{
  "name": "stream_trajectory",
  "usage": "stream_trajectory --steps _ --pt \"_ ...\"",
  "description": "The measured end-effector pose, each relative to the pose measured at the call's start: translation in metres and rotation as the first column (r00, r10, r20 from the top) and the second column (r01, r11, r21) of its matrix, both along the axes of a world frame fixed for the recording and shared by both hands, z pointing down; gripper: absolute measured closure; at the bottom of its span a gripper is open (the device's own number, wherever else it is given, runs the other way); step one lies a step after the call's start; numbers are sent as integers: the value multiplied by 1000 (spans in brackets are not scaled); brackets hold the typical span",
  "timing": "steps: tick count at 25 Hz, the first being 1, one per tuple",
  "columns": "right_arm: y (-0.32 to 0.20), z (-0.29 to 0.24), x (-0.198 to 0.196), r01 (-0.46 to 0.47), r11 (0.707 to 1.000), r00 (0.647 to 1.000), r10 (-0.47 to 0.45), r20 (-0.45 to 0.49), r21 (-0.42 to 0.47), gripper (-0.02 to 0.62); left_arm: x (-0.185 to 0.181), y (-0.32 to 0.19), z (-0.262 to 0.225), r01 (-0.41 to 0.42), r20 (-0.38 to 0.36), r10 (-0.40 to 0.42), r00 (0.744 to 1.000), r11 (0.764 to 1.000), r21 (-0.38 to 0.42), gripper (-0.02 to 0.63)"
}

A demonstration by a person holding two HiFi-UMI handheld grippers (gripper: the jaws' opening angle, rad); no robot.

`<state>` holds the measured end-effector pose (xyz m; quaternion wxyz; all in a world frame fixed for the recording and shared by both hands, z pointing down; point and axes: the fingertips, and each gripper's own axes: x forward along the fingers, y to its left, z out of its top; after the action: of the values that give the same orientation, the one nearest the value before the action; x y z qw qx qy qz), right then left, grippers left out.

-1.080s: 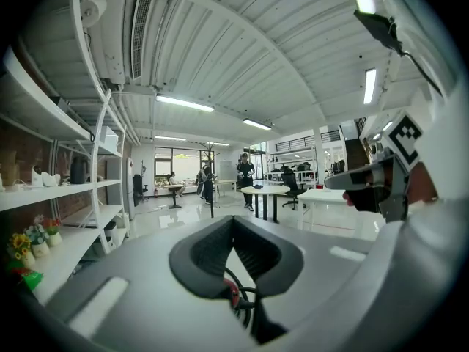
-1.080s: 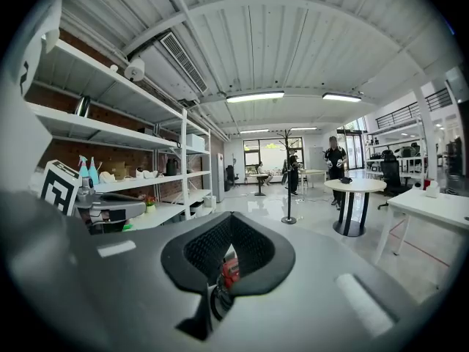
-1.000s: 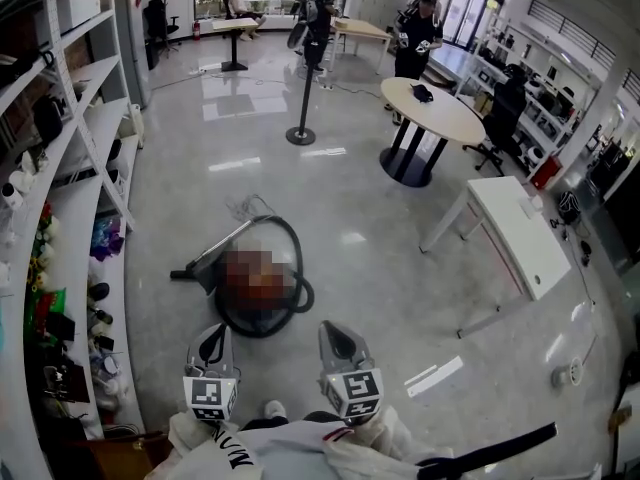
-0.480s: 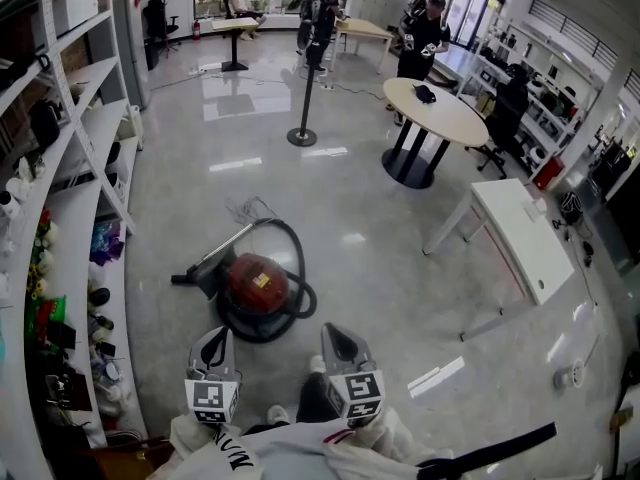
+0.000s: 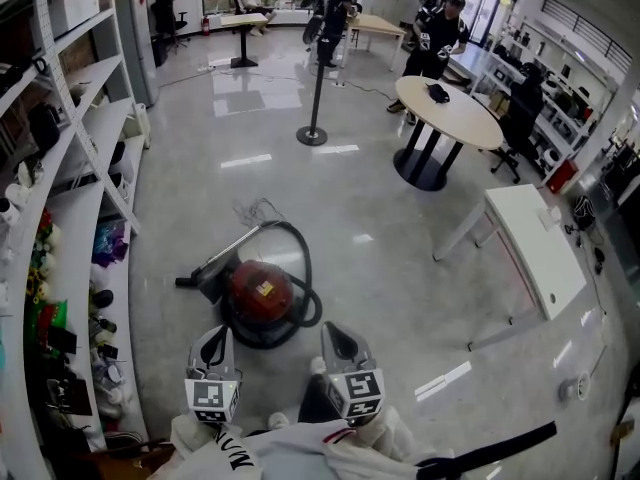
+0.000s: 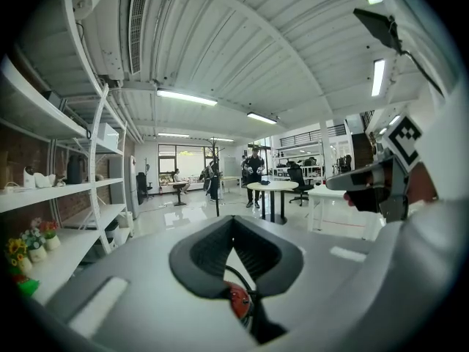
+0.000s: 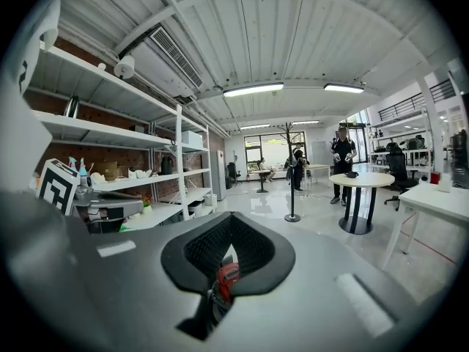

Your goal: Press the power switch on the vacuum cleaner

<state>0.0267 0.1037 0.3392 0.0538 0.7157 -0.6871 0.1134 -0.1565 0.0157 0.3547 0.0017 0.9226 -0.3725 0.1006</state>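
Your left gripper (image 5: 214,340) and right gripper (image 5: 337,336) are clenched empty, likely as blunt pressers; vacuum cleaner (image 5: 258,290) at 12 o'clock.

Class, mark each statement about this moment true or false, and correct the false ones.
1. The red vacuum cleaner sits on the floor ahead of both grippers. True.
2. The right gripper is pressing on the vacuum cleaner. False: it is held short of it, not touching.
3. A black hose curls around the vacuum cleaner. True.
4. The round table stands among the shelves at the left. False: it stands at the far right, across the floor from them.
5. The left gripper holds the hose. False: its jaws are together with nothing between them.
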Motion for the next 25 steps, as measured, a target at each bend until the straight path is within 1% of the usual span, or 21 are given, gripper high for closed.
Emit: stream_trajectory --steps 16,25 --pt "-77 7 53 76 997 997 -76 34 -16 595 51 -62 4 65 32 -65 997 998 -18 606" --pt "-119 6 82 146 989 988 -144 54 -17 595 82 -92 -2 115 51 -115 992 993 -16 606"
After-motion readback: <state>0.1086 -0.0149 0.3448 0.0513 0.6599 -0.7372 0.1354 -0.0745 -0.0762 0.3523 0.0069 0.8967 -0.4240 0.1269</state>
